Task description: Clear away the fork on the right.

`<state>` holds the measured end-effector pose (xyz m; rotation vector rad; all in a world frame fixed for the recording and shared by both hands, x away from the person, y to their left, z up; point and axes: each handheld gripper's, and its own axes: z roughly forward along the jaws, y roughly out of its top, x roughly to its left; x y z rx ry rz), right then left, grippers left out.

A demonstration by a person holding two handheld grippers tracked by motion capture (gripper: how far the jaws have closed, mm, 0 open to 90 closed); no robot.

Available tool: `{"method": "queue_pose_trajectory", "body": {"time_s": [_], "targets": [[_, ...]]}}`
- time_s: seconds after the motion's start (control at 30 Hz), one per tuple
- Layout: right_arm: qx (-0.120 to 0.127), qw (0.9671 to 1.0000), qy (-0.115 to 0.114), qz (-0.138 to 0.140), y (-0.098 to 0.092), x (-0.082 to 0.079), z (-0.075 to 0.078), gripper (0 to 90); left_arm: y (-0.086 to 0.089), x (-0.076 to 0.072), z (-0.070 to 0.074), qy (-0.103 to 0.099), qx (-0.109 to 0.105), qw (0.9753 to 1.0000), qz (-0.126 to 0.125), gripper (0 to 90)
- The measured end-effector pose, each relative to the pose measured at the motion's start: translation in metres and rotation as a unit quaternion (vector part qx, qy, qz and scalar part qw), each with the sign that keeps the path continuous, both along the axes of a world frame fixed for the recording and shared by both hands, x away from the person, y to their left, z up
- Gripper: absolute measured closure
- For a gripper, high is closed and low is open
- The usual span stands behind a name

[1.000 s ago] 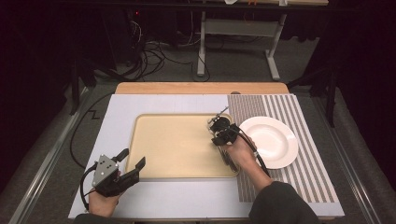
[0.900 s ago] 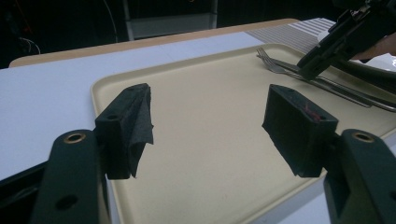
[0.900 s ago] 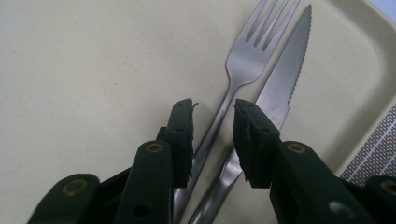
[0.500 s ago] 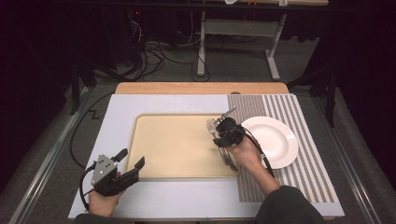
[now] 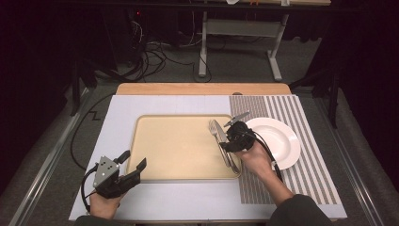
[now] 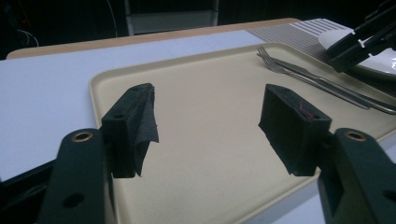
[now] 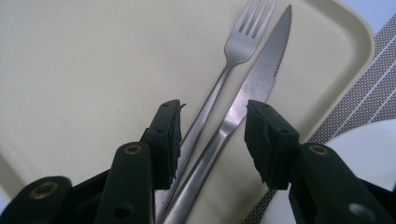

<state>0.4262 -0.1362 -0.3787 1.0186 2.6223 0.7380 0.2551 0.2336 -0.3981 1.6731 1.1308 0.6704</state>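
A steel fork (image 7: 233,60) and a steel knife (image 7: 261,74) lie side by side on the right part of a beige tray (image 5: 179,150). My right gripper (image 7: 212,140) hovers low over their handles, open, with both handles running between its jaws and neither one clamped. In the high view the right gripper (image 5: 234,136) sits at the tray's right edge, with the fork (image 5: 213,126) poking out beyond it. My left gripper (image 5: 133,158) is open with nothing in it at the tray's near left corner. From the left gripper (image 6: 208,107) the fork (image 6: 275,63) and knife (image 6: 327,81) lie off to the right.
A white plate (image 5: 277,141) rests on a striped placemat (image 5: 310,183) just right of the tray. A white mat (image 5: 117,117) covers the table, with a wooden edge (image 5: 202,88) at the far side. Cables and a stand's legs lie on the floor beyond.
My right gripper has drifted slightly to the right and toward me over the cutlery. The left gripper has stayed where it was.
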Motion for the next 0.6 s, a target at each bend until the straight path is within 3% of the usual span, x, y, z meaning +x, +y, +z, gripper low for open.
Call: {"method": "queue_pose_trajectory", "body": {"time_s": [0.6], "targets": [[0.033, 0.9990, -0.028, 0.000, -0.032, -0.025, 0.008, 47.9, 0.002, 0.001, 0.000, 0.003, -0.005, 1.0000, -0.001, 31.7]]}}
